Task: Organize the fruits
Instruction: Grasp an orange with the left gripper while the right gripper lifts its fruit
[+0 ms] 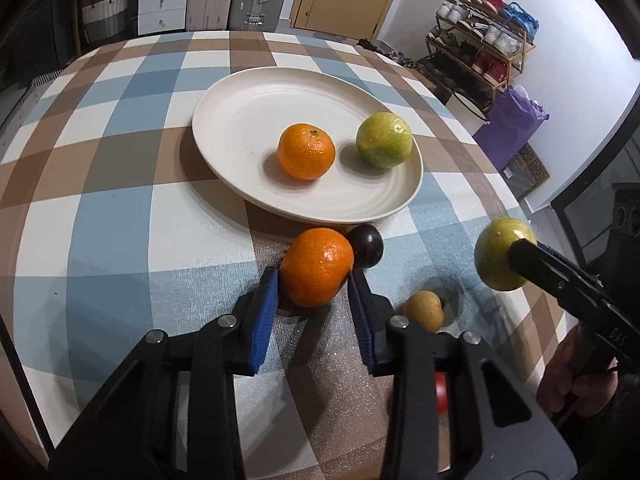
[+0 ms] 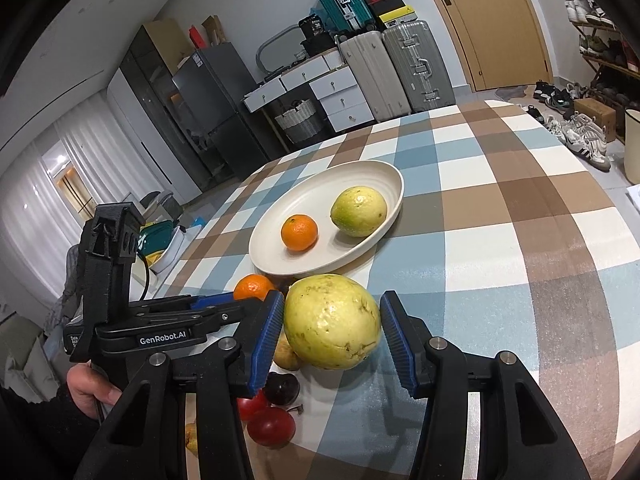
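Observation:
A cream oval plate (image 1: 240, 120) (image 2: 320, 196) on the checked table holds an orange (image 1: 306, 151) (image 2: 299, 232) and a green-yellow guava (image 1: 384, 140) (image 2: 359, 211). My left gripper (image 1: 314, 280) is shut on a second orange (image 1: 317, 266) just in front of the plate; that orange also shows in the right wrist view (image 2: 253, 287). My right gripper (image 2: 330, 322) is shut on a second yellow-green guava (image 2: 332, 320) and holds it above the table; the guava shows at the right of the left wrist view (image 1: 498, 254).
Loose on the table near the grippers: a dark plum (image 1: 365, 245), a small yellow pear (image 1: 424, 310), another dark plum (image 2: 282, 388) and red fruits (image 2: 271, 426). The table's right edge drops to a shoe rack (image 1: 480, 52).

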The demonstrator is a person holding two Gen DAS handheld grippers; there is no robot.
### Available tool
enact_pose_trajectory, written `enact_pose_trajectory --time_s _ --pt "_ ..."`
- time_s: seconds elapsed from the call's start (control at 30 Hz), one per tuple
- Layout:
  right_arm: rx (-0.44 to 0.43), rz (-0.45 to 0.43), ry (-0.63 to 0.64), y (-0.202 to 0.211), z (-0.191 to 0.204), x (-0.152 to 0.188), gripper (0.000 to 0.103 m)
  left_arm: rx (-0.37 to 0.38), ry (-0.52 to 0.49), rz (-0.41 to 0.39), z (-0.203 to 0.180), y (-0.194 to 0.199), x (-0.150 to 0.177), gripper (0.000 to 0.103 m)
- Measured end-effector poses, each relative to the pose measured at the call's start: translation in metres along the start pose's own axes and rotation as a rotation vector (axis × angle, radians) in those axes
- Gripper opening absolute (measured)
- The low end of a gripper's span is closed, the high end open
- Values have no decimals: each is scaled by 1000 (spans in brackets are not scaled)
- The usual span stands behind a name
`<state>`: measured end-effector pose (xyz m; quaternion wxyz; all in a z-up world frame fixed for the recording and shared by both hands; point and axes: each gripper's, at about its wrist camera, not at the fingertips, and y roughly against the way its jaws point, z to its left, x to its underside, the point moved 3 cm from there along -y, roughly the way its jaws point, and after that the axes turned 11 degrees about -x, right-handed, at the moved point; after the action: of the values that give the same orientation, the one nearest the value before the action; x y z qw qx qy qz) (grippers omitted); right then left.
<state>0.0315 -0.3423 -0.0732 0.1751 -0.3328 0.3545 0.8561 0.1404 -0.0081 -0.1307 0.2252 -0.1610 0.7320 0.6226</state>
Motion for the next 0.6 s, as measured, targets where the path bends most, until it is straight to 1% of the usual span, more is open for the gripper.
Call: enact_pose_trajectory --time_s 0.23,0.37,0.47,0.57,0.6 --pt "-2 5 13 -2 4 -2 51 2 -13 6 7 4 -1 29" --pt "-4 3 22 -3 8 -7 51 31 27 30 13 9 -3 28" --pt "-13 3 29 -6 11 -11 51 48 32 13 13 18 -7 21" --pt "-22 6 34 -10 13 -15 51 69 28 8 9 26 -11 21" --pt "-26 7 37 -11 15 -17 51 61 19 6 7 27 -12 21"
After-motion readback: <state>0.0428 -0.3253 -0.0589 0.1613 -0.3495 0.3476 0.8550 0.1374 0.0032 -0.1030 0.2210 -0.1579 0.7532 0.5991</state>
